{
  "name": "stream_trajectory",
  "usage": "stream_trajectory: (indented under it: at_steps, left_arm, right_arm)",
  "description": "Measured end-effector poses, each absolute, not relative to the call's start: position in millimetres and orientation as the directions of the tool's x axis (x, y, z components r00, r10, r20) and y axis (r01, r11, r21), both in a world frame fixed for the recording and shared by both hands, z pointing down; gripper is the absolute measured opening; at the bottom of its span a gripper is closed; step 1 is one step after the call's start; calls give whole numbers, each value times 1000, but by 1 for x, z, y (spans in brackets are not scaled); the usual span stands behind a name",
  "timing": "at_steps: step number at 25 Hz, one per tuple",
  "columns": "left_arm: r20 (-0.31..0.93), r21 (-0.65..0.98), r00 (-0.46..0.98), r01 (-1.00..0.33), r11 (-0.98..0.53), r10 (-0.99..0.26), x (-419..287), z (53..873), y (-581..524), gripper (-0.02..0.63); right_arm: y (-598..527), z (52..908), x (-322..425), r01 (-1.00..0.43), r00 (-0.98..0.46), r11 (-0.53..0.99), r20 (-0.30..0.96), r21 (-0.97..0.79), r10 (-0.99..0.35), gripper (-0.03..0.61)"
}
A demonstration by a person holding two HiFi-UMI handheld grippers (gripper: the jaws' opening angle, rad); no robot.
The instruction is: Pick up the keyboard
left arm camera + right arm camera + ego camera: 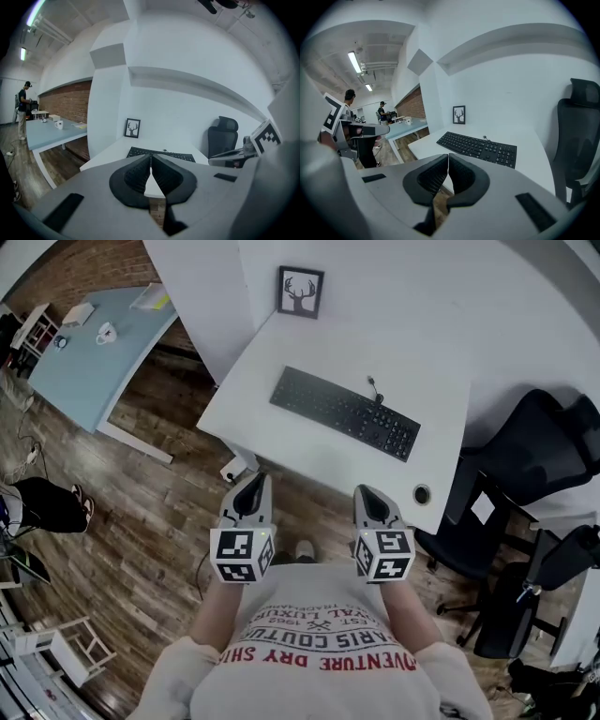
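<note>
Left gripper (249,491) and right gripper (371,501), each with jaws pressed together on nothing, short of the white desk (309,460), black keyboard (345,413) flat ahead of both: likely only shoves or skids it unless spread before contact.

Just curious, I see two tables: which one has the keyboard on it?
The white desk, where the black keyboard lies near a framed deer picture. The pale blue table off to the left holds a mug instead.
</note>
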State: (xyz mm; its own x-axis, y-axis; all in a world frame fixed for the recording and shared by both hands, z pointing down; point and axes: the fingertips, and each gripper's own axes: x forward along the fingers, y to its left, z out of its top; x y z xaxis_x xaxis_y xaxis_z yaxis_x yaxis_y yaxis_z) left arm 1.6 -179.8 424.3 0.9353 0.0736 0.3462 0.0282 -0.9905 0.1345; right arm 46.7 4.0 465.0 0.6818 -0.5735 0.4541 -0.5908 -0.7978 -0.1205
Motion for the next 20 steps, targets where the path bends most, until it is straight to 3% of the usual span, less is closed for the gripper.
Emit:
stream_trajectory:
  at_steps: [7,20]
  left_arm:
    - [390,143,911,84,-986,134,47,440,-176,31]
    - [384,152,846,336,-929,369,181,435,-178,31]
  right_arm:
    - [12,479,80,-540,698,-832,485,-128,-527,26]
    - [12,484,167,-323,790,-939,512,-121,-338,26]
